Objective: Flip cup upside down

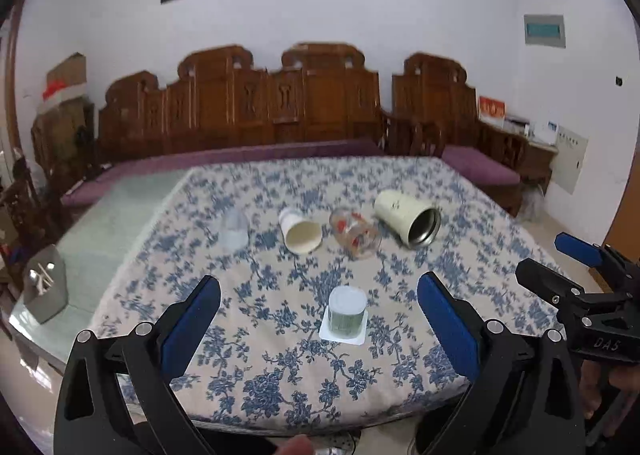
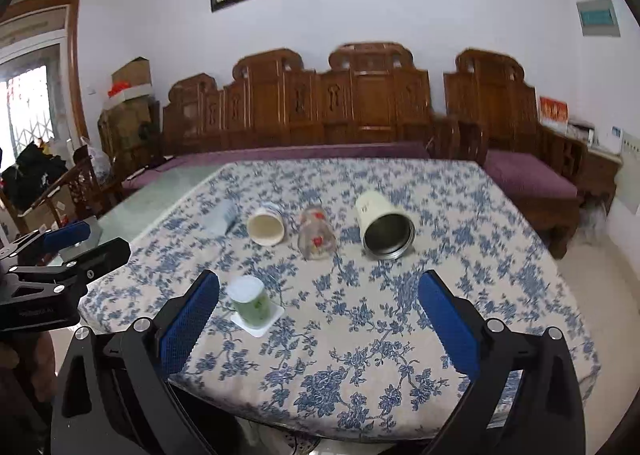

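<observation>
Green cup [image 1: 347,313] already stands upside down on its white coaster [image 1: 342,336], ahead between my left fingers [image 1: 192,329]; both pairs open, empty; four cups beyond lie unturned.

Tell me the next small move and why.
Probably ease the left tool forward toward the paper cup. It lies on its side on the tablecloth, while the green cup already stands upside down on its coaster. Both tools are open and empty; the right tool hangs back.
</observation>
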The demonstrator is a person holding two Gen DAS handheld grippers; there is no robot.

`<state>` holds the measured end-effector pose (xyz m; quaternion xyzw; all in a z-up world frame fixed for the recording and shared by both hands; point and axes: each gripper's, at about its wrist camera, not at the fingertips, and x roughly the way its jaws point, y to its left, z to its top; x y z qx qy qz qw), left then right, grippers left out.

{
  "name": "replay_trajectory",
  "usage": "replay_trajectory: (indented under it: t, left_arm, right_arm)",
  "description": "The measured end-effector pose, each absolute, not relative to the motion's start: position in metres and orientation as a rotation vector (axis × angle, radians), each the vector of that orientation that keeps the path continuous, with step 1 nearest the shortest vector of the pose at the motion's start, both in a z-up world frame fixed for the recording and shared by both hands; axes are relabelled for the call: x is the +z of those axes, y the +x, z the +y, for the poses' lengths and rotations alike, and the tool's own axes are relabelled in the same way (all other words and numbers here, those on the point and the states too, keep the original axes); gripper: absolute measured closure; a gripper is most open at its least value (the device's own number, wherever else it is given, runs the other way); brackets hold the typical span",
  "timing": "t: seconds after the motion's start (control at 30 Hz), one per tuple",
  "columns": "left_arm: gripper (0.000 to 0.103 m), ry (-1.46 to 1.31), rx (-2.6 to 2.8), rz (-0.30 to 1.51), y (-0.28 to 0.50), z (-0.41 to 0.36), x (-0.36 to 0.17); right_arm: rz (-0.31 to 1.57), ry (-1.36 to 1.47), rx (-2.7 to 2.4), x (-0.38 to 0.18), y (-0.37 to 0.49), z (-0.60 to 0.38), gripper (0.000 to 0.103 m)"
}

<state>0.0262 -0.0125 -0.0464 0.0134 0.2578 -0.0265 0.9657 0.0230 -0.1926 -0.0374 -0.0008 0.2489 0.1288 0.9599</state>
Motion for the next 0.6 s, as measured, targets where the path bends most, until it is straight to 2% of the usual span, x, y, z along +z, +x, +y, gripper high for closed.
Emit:
replay_trajectory:
  t: [0.6]
  left_arm:
    - [0.008, 0.008, -0.022, 0.467, -0.013, -0.009, -0.024]
  right_arm:
    - [0.44, -0.009, 0.242, -0.016, -0.009, -0.19, 0.003]
